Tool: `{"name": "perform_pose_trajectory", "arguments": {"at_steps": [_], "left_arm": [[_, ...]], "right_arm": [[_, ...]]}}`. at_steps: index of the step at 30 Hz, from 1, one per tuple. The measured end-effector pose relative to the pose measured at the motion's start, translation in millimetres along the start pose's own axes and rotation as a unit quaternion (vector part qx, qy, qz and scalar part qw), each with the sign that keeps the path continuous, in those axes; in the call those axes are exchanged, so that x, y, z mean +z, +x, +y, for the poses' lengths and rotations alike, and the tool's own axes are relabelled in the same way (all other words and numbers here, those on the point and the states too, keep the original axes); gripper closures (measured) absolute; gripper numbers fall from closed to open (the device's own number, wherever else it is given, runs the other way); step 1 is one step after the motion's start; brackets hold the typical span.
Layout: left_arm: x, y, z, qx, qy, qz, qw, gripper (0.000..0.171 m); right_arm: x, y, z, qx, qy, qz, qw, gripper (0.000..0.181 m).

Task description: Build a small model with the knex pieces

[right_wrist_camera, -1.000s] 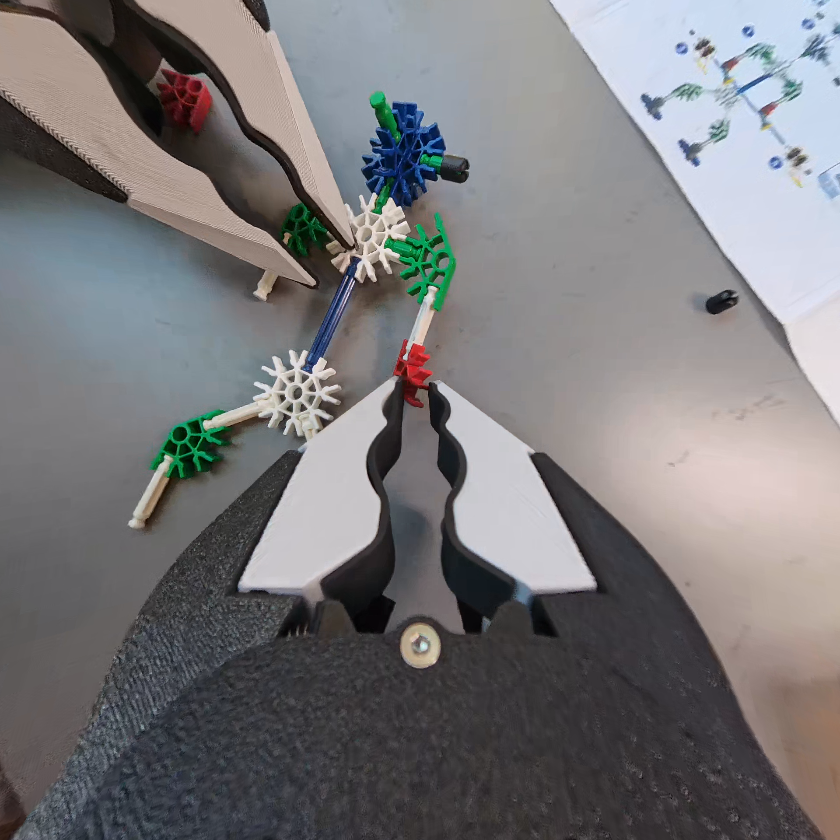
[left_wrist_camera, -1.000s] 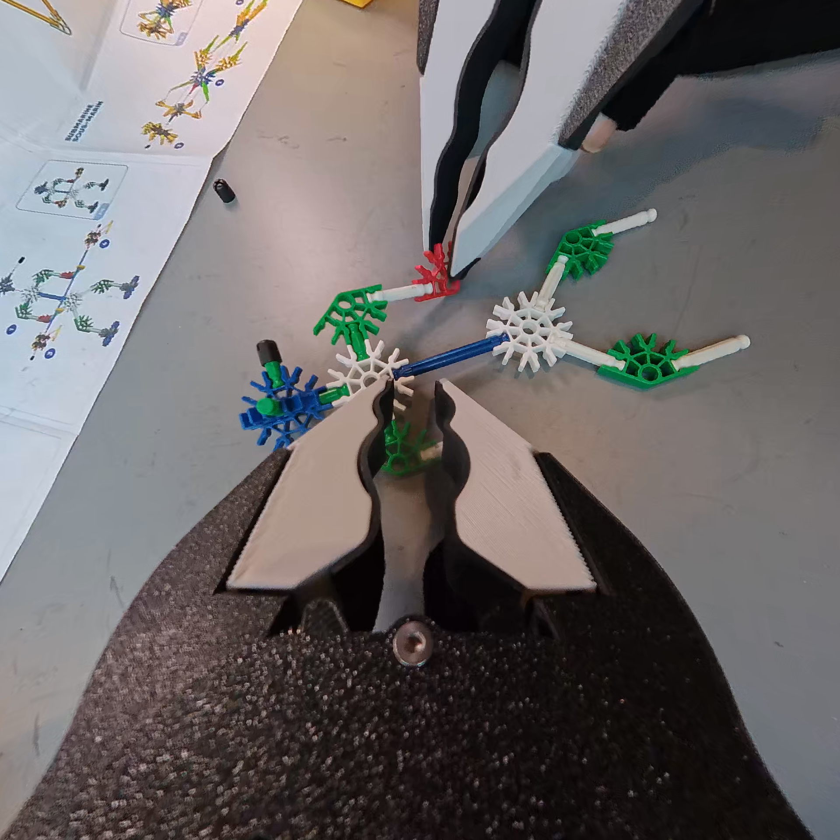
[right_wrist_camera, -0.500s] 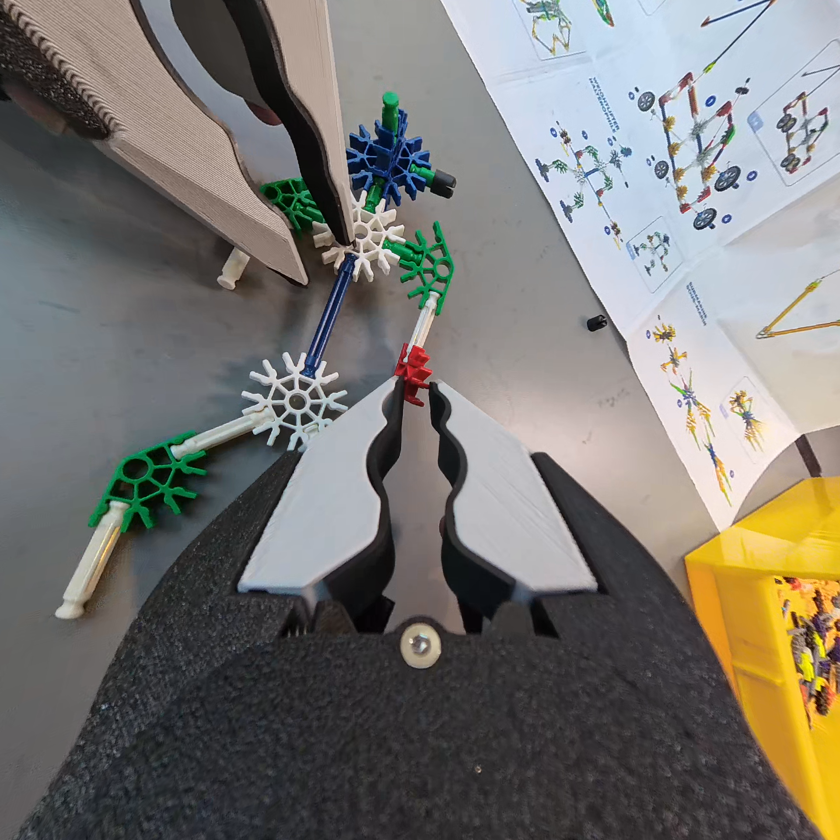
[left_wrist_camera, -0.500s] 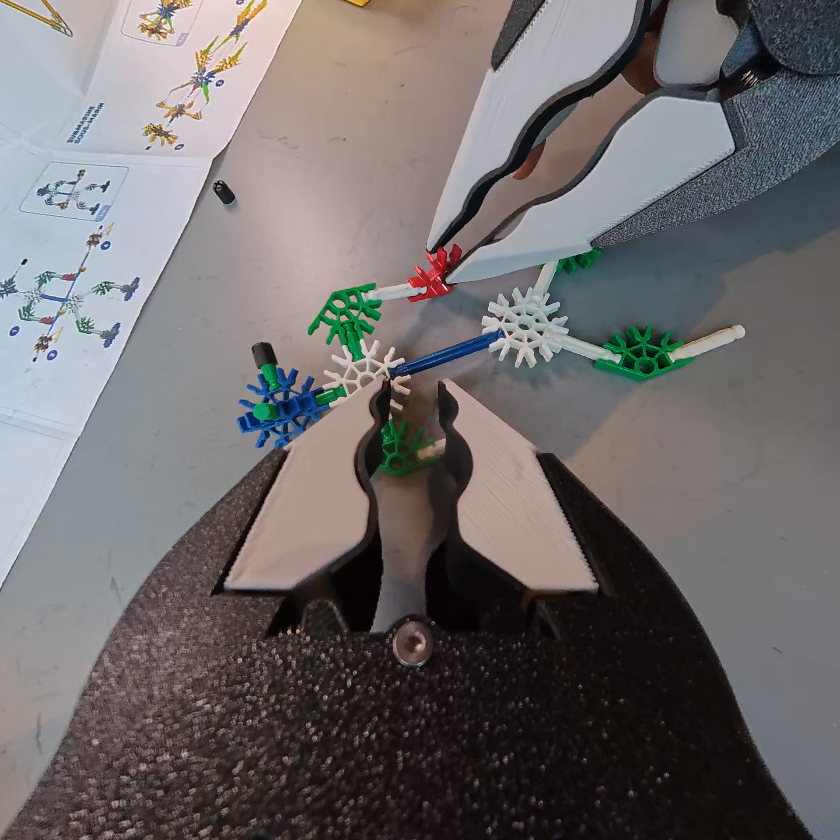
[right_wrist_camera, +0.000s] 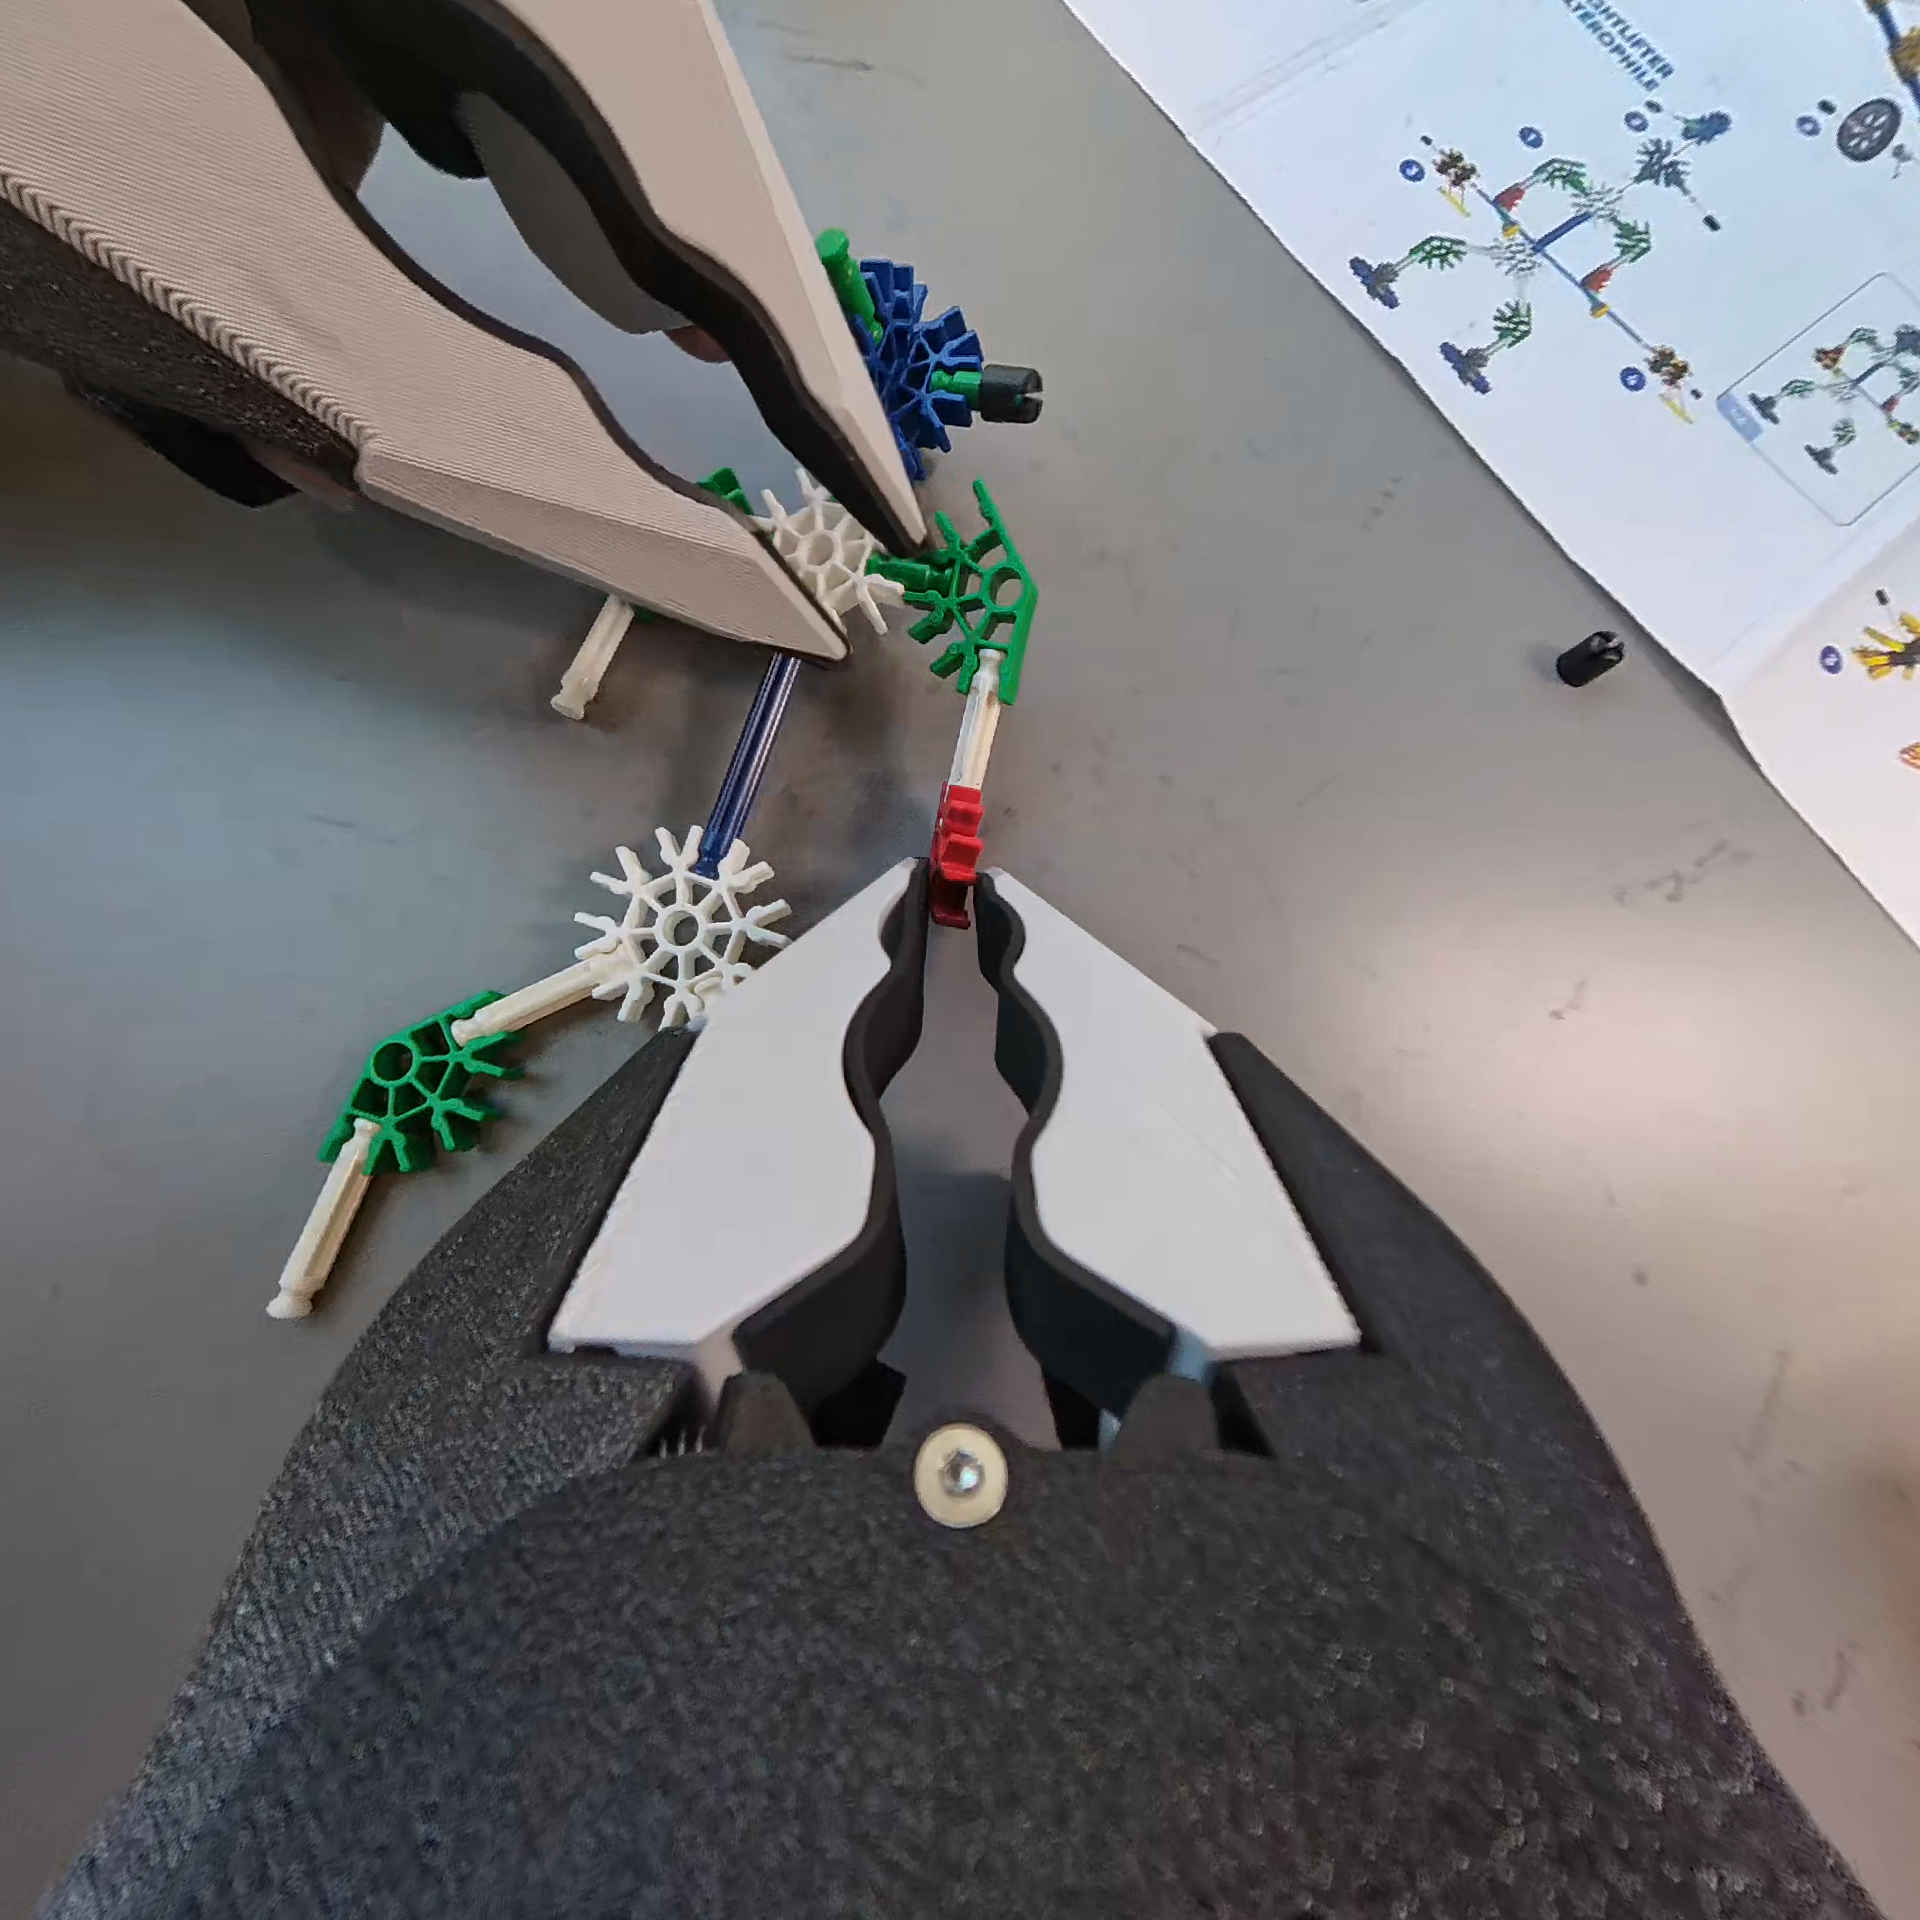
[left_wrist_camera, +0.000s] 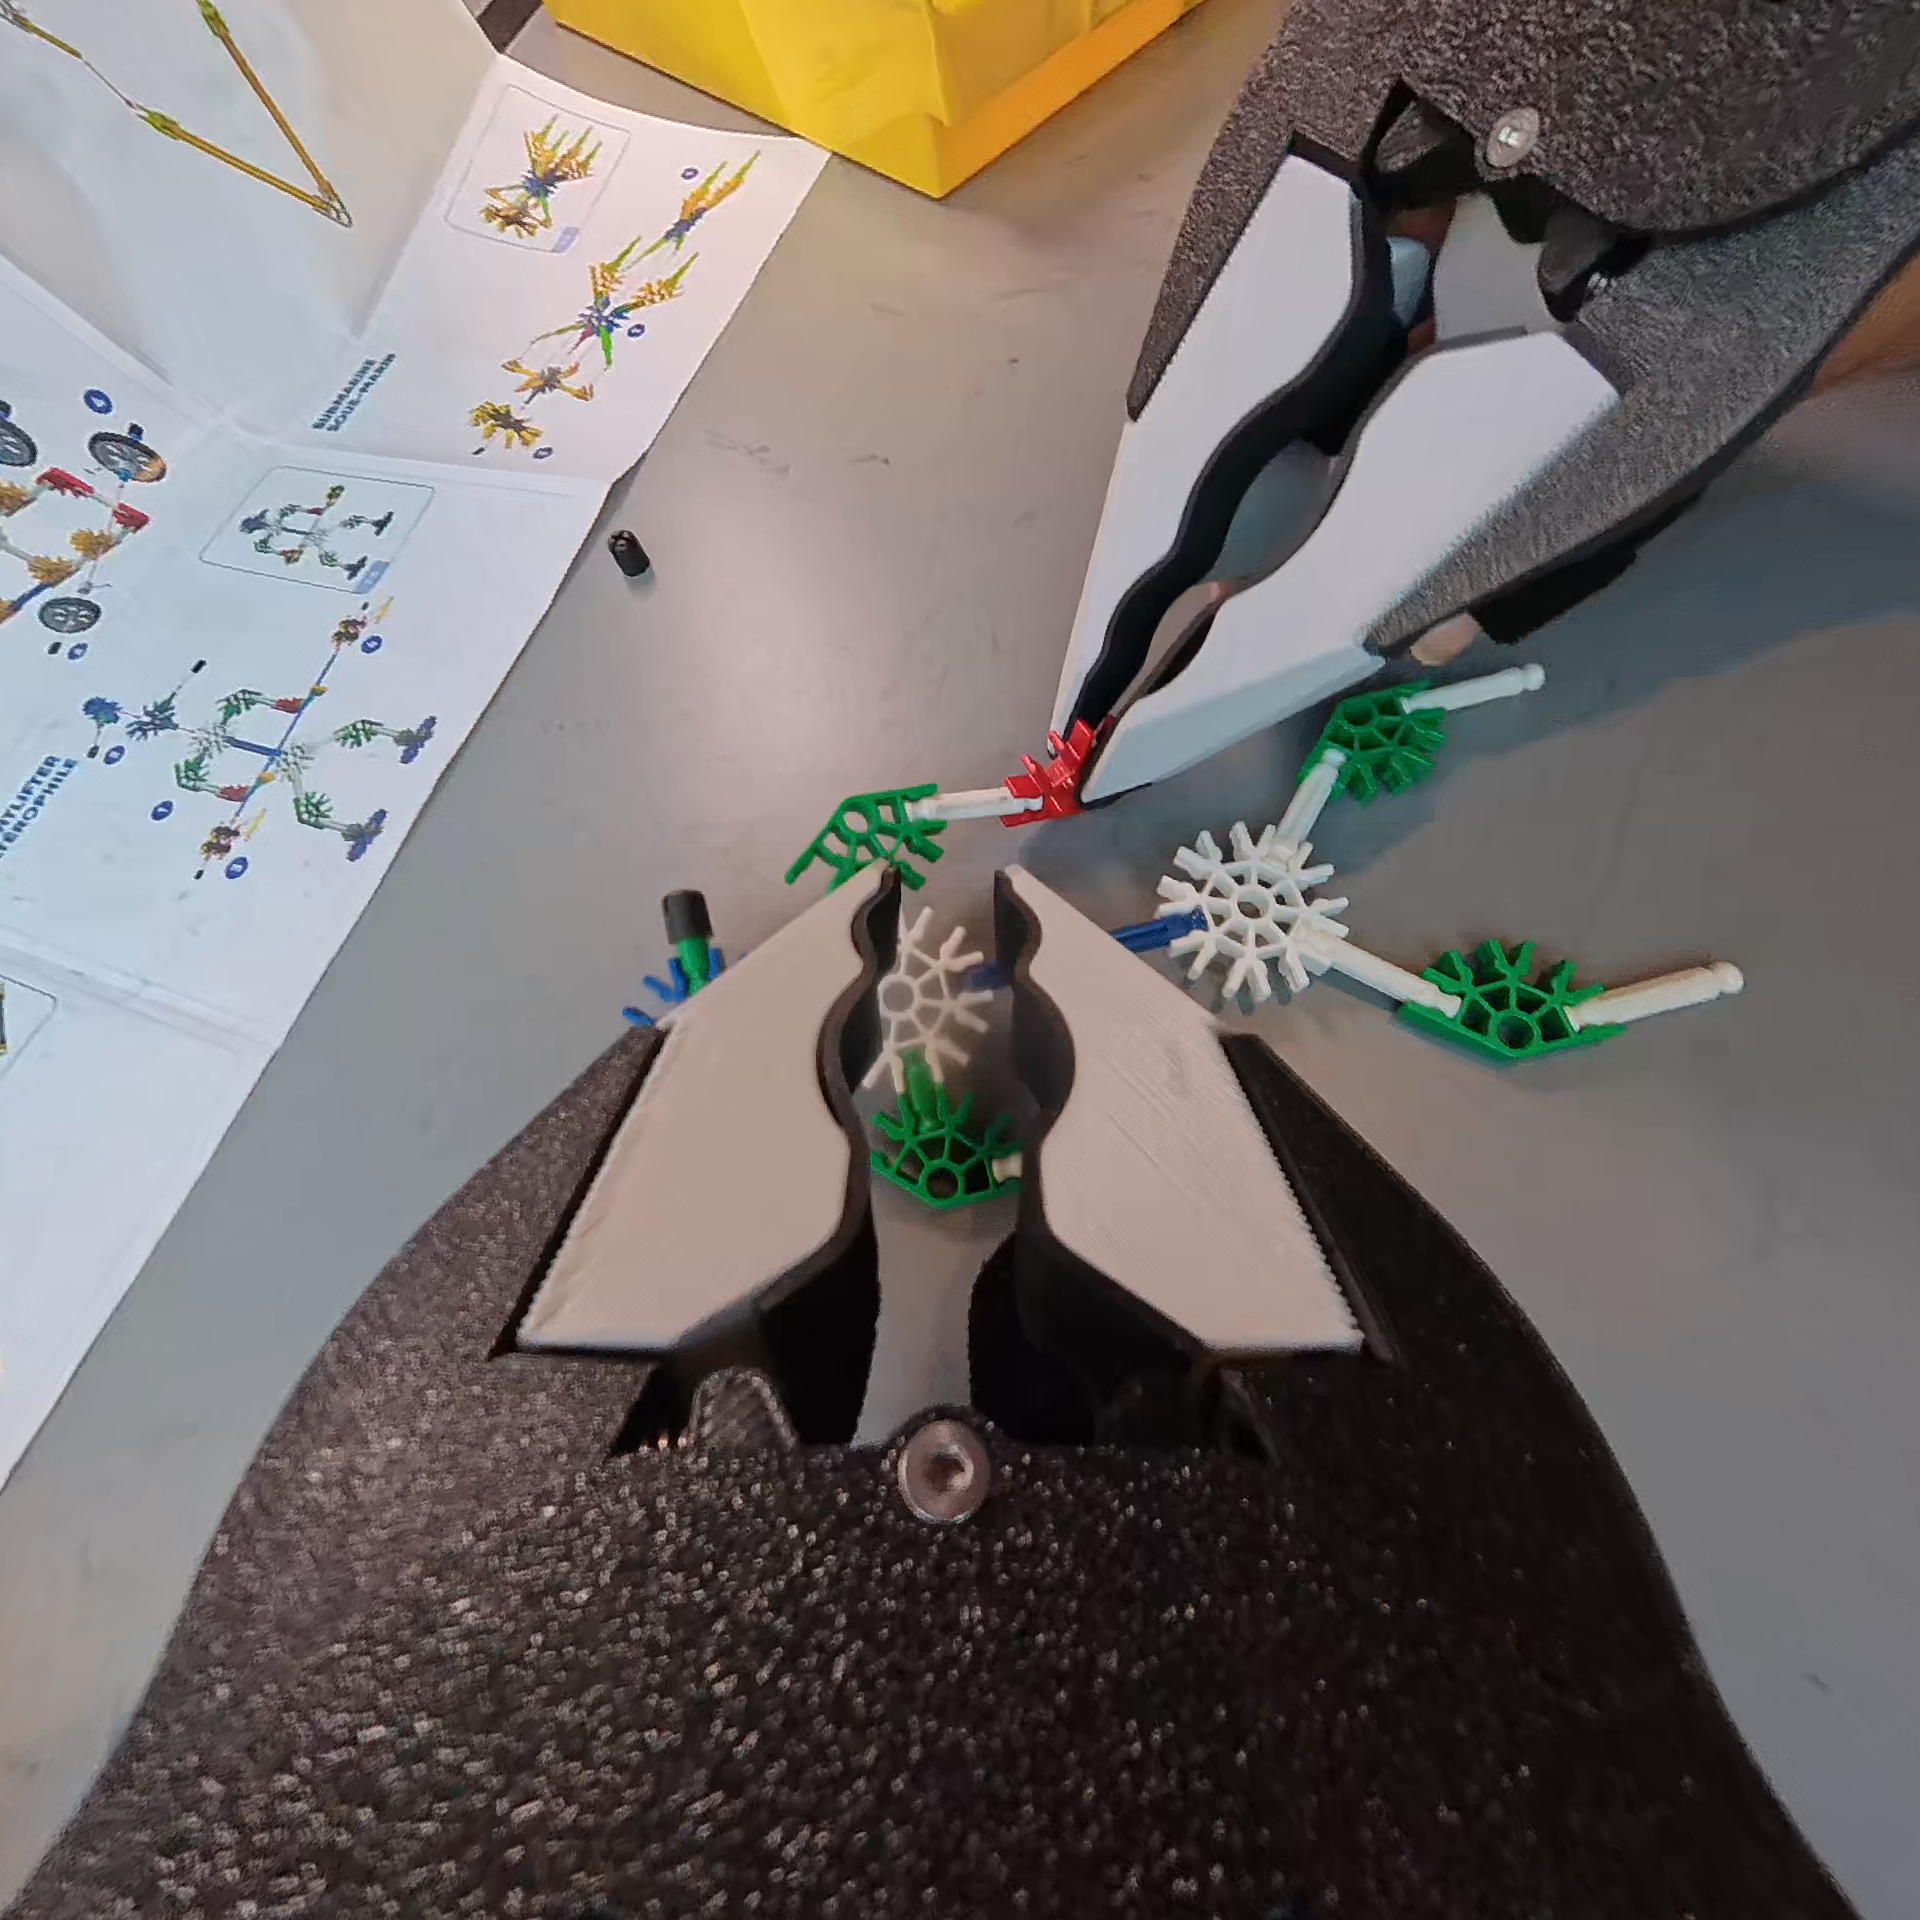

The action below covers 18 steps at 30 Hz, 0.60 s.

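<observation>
Toy model: a flat build of plastic rods and snowflake-shaped connectors lies on the grey counter (left_wrist_camera: 1558,1299), between your two claws.
Right claw (right_wrist_camera: 951,883): closed on the red connector (right_wrist_camera: 956,847) at the end of a white rod (right_wrist_camera: 977,743); that rod runs into a green fan-shaped piece (right_wrist_camera: 977,597).
Left claw (left_wrist_camera: 945,894): parted, with its fingers straddling the white hub (left_wrist_camera: 920,1003). Whether the fingers touch the hub cannot be told from either view. A green piece (left_wrist_camera: 940,1148) sits further back in the gap.
Linked parts: a blue rod (right_wrist_camera: 748,758) joins that hub to a second white hub (right_wrist_camera: 681,930); a blue connector (right_wrist_camera: 920,358) with a black cap (right_wrist_camera: 1008,395) sits just beyond the left claw.
Surroundings: a folded instruction sheet (left_wrist_camera: 260,520) lies to the left, a loose black cap (left_wrist_camera: 629,554) lies just beside its edge, and a yellow bin (left_wrist_camera: 883,73) stands at the far side.
Risk, pull: you hold only the tip of the red connector, so a tug could slip it off or pop the white rod out of its socket.
Risk, anchor: with the left claw not clamped, the whole model may drag or twist across the counter.
Risk, bend: sideways force could unseat the green fan-shaped piece from the hub.
</observation>
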State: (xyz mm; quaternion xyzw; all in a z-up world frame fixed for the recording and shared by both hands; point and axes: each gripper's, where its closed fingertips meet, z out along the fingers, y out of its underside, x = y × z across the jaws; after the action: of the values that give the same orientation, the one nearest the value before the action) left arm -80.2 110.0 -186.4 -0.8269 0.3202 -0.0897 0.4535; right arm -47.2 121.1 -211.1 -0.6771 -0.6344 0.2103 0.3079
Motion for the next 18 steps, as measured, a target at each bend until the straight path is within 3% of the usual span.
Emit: {"name": "perform_pose_trajectory", "arguments": {"at_steps": [8, 18], "left_arm": [[18.0, -18.8, -2.3, -0.011, -0.045, -0.057, 0.997, 0.168], [27.6, -19.4, 2.6, 0.000, -0.093, -0.051, 0.994, 0.171]], "right_arm": [[-0.1, 0.6, -0.3, -0.036, -0.012, 0.055, 0.998, 0.175], [-1.4, 0.5, -1.1, -0.065, -0.031, 0.066, 0.995, 0.172]]}}
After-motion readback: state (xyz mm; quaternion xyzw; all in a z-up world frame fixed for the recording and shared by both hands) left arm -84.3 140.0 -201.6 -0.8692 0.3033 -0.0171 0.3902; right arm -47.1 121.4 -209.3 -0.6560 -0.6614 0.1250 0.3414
